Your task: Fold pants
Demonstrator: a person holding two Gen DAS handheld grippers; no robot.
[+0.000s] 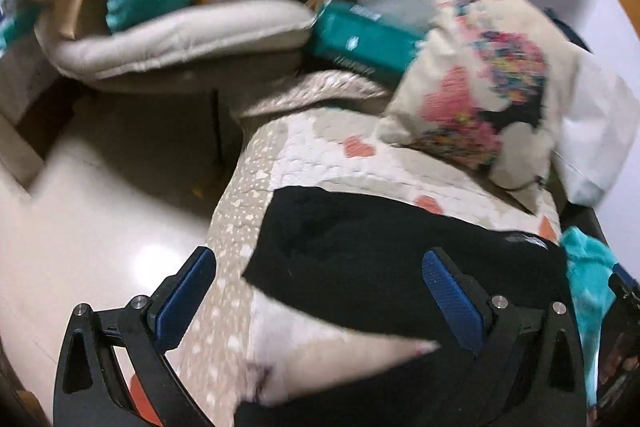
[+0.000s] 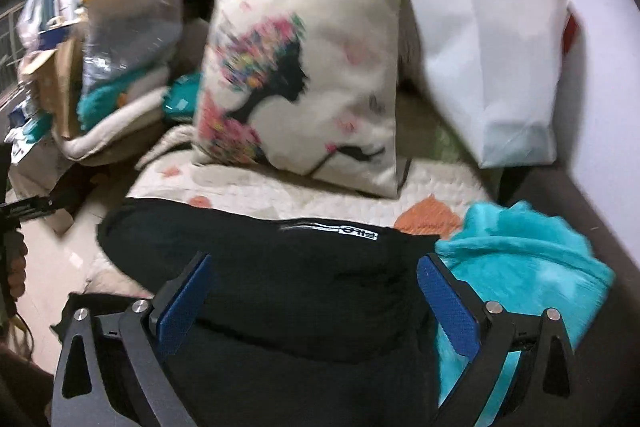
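Pants [image 2: 256,267], black and folded over, lie across a heart-patterned quilt [image 1: 320,151], filling the middle of both wrist views. The left gripper [image 1: 320,299] hovers above them with jaws spread wide, holding nothing; the right gripper [image 2: 312,299] does likewise. A printed cushion [image 2: 304,83] stands at 12 o'clock from the pants, a turquoise blanket [image 2: 520,251] at 3 o'clock, touching them.
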